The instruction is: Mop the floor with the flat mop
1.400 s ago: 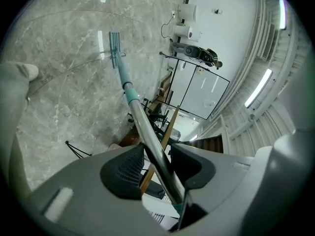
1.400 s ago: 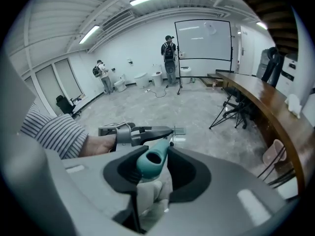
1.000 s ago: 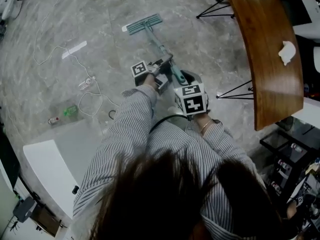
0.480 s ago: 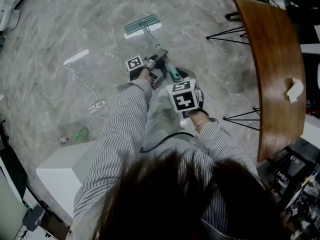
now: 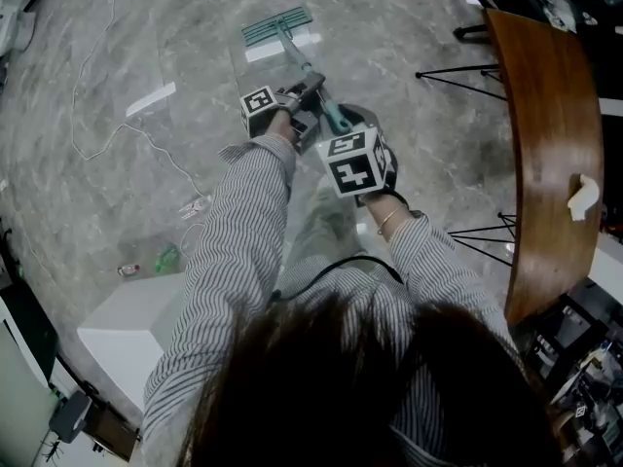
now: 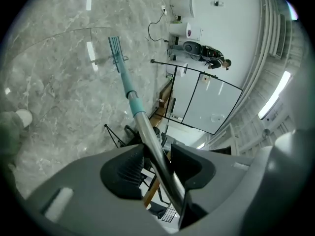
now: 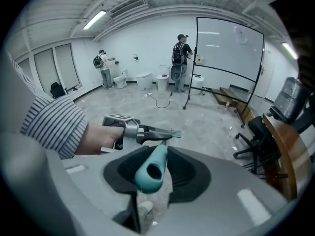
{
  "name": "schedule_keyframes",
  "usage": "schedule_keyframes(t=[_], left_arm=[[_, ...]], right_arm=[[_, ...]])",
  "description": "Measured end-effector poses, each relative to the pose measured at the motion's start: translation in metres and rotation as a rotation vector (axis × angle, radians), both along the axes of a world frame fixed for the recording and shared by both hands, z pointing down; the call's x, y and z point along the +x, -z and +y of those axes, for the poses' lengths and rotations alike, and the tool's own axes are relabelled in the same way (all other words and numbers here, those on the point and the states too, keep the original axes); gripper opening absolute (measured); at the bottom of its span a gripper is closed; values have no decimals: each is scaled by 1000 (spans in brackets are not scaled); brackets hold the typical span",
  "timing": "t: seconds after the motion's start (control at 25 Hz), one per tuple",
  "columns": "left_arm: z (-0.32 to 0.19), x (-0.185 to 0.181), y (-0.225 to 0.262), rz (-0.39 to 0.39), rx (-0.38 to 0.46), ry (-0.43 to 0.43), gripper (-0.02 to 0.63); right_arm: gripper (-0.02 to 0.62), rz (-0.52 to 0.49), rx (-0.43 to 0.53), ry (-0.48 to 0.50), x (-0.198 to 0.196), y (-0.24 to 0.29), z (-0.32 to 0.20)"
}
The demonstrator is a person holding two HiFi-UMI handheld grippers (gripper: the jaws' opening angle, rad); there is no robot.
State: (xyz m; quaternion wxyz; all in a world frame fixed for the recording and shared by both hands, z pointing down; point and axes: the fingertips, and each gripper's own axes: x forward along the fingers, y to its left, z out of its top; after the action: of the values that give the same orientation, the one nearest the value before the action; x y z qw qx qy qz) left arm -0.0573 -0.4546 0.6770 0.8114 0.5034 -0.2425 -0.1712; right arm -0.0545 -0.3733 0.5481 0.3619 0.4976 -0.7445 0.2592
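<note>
both clamped on the flat mop (image 5: 277, 27) — left tongs (image 6: 157, 161) lower, right tongs (image 7: 157, 168) at teal end

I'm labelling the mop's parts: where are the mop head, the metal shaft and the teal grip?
mop head (image 5: 277, 25): head view, middle of the flat pad.
metal shaft (image 6: 149, 140): left gripper view, stretch inside the claw.
teal grip (image 7: 157, 157): right gripper view, its upper side.

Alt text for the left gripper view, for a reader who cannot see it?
The left gripper is shut on the flat mop by its metal pole, which runs past a teal collar to the mop head lying on the grey marble floor. A white board on a black stand is at right.
</note>
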Motion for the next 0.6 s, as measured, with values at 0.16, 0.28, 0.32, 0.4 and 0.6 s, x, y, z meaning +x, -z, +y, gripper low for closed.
schedule_keyframes(t=[0.16, 0.28, 0.32, 0.4, 0.6], left_arm=[[7, 4, -3, 2, -20, -19, 167], [11, 7, -7, 3, -39, -13, 159], [13, 8, -8, 1, -44, -10, 152], [18, 9, -11, -6, -51, -1, 147], [34, 20, -10, 10, -47, 14, 144]], right_arm=[[118, 1, -22, 2, 2, -5, 2], [118, 19, -42, 8, 5, -12, 7], [118, 21, -49, 8, 6, -14, 9], [118, 18, -58, 4, 8, -17, 14], [114, 27, -28, -7, 20, -15, 30]])
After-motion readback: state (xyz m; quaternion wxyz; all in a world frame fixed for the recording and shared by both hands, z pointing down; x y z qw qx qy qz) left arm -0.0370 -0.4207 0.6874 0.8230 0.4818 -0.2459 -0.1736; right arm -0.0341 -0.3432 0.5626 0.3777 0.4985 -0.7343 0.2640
